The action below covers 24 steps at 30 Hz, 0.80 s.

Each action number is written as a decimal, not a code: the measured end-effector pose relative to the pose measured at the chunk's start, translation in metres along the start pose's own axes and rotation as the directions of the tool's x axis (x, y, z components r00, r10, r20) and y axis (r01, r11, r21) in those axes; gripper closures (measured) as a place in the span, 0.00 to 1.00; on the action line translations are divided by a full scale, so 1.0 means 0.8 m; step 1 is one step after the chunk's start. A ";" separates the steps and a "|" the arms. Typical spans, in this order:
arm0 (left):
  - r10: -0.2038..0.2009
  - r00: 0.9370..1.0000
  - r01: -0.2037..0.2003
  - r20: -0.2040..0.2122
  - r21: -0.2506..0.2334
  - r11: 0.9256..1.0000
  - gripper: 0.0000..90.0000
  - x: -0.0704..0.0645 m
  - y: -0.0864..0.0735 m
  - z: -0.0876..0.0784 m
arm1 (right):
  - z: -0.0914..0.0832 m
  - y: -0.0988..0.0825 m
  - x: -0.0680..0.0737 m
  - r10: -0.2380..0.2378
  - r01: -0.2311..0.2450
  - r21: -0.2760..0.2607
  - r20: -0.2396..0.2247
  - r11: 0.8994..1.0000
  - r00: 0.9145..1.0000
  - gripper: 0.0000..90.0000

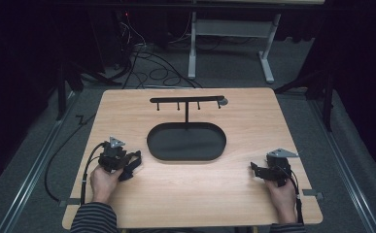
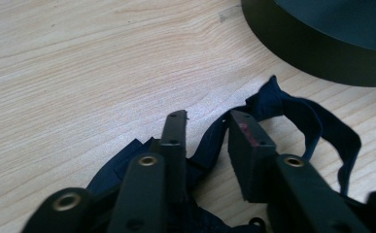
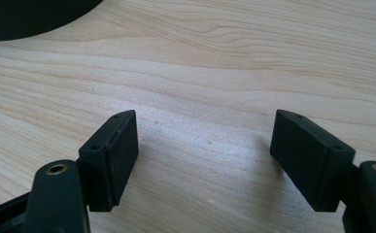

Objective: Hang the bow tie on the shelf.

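Left tool [image 1: 127, 167]: near left of the counter, held in the left hand [image 1: 103, 183]; jaws narrowed, a fold of dark strap between them; whether the pads press on it cannot be told.
Dark strap [image 2: 302, 114]: navy fabric band lying crumpled on the counter at the near left, just left of the tray; one loop curling out to the right of the jaws in the left gripper view, the rest bunched under and between them.
Right tool [image 1: 254, 168]: near right of the counter, in the right hand [image 1: 282, 194]; jaws wide apart, bare wood between them, holding nothing.
Tray [image 1: 185, 141]: black oval with a low wall, centre of the counter, well apart from the right tool.
Rack [image 1: 187, 100]: thin black T-shaped stand at the tray's far edge, crossbar with small pegs hanging down.
Counter [image 1: 224, 194]: light wood grain, square top.
Sleeves [image 1: 94, 217]: striped, at the near edge.
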<state>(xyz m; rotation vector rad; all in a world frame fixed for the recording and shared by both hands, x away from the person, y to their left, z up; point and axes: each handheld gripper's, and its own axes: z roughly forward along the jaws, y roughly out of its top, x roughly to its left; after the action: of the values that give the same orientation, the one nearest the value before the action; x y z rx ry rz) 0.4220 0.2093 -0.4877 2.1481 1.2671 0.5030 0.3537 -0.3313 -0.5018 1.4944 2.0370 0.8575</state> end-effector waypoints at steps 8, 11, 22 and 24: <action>0.011 1.000 -0.011 0.001 0.007 1.000 0.96 0.000 -0.001 0.000 | 0.000 0.000 0.000 -0.002 0.002 0.000 0.000 1.000 1.000 0.30; 0.006 1.000 -0.006 0.000 -0.003 1.000 0.98 0.000 0.000 -0.003 | 0.000 0.000 0.000 -0.001 0.001 0.000 0.000 1.000 1.000 0.30; -0.022 0.999 0.025 0.043 -0.083 0.996 0.98 -0.001 0.002 -0.033 | 0.000 0.000 0.000 -0.002 0.002 0.000 0.000 1.000 1.000 0.30; -0.028 0.999 0.032 0.047 -0.092 0.995 0.98 -0.001 0.003 -0.036 | 0.000 0.000 0.000 -0.002 0.002 0.001 -0.001 1.000 1.000 0.30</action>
<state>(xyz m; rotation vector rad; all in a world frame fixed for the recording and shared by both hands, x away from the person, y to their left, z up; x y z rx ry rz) 0.4066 0.2163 -0.4647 2.0490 1.2252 0.4882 0.3537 -0.3313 -0.5017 1.4927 2.0396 0.8565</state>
